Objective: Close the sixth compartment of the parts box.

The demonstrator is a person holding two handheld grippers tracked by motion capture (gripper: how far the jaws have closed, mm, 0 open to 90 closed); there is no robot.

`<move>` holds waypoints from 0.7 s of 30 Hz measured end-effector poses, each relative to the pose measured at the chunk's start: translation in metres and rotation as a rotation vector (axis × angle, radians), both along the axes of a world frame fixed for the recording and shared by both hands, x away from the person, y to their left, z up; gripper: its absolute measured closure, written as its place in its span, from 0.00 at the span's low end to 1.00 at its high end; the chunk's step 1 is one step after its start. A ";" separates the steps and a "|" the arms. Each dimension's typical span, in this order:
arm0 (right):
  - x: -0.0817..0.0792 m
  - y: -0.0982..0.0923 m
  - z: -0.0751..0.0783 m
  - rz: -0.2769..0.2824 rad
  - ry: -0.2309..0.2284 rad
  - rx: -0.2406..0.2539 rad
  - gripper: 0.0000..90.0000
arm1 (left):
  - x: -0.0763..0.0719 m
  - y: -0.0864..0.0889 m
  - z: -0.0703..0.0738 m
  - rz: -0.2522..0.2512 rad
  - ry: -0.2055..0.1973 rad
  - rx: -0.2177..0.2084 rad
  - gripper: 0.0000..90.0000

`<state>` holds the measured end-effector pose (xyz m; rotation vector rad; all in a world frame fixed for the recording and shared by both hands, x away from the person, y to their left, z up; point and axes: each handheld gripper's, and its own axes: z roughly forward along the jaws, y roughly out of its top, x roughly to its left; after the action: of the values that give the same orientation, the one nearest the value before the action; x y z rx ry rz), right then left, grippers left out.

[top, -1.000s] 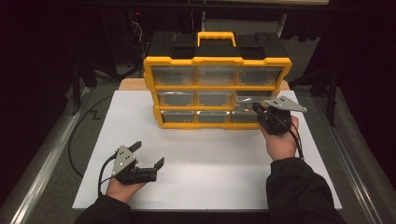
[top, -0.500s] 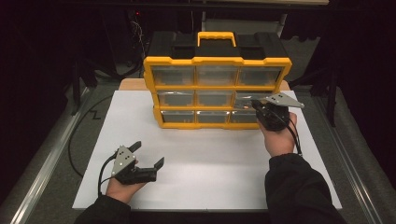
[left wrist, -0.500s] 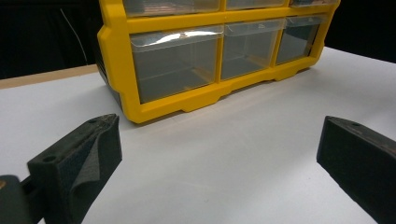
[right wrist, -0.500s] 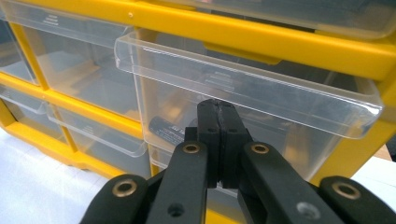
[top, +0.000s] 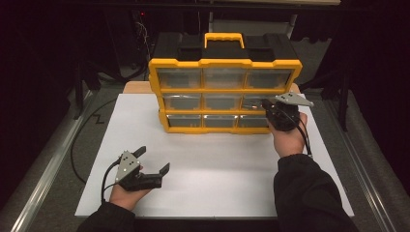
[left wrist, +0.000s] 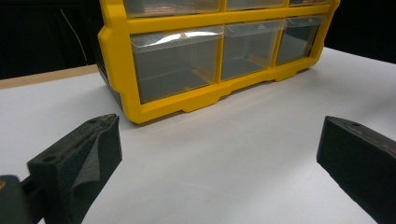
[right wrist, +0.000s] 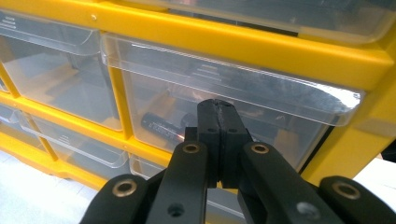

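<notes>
A yellow organizer [top: 225, 63] with clear drawers stands upright at the back of the white mat; its bottom row also shows in the left gripper view [left wrist: 116, 46]. My right gripper [top: 265, 104] is shut with nothing between its jaws. Its tips [right wrist: 219, 106] rest just under the lip of the right drawer of the middle row [right wrist: 261, 88]. A black cylinder [right wrist: 161, 123] lies inside that drawer. My left gripper [top: 154, 158] sits low over the mat at the front left, apart from the organizer, and its jaws [left wrist: 217, 140] stand wide open and hold nothing.
The white mat [top: 217, 159] covers the table between the two hands. A black cable [top: 80, 140] runs along the grey table edge at the left. The organizer has a black top with a yellow carry handle [top: 224, 37].
My right gripper has edged slightly up along the front of the organizer. The left gripper has kept still.
</notes>
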<state>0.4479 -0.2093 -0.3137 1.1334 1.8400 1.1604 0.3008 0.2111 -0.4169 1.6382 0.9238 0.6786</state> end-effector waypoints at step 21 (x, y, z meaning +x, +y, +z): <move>-0.028 -0.006 -0.001 0.113 0.023 0.021 0.70 | 0.000 -0.002 0.000 -0.005 0.001 0.005 0.01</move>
<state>0.4201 -0.2151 -0.3145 1.0704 1.9342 1.2380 0.3006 0.2093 -0.4173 1.6449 0.9192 0.6768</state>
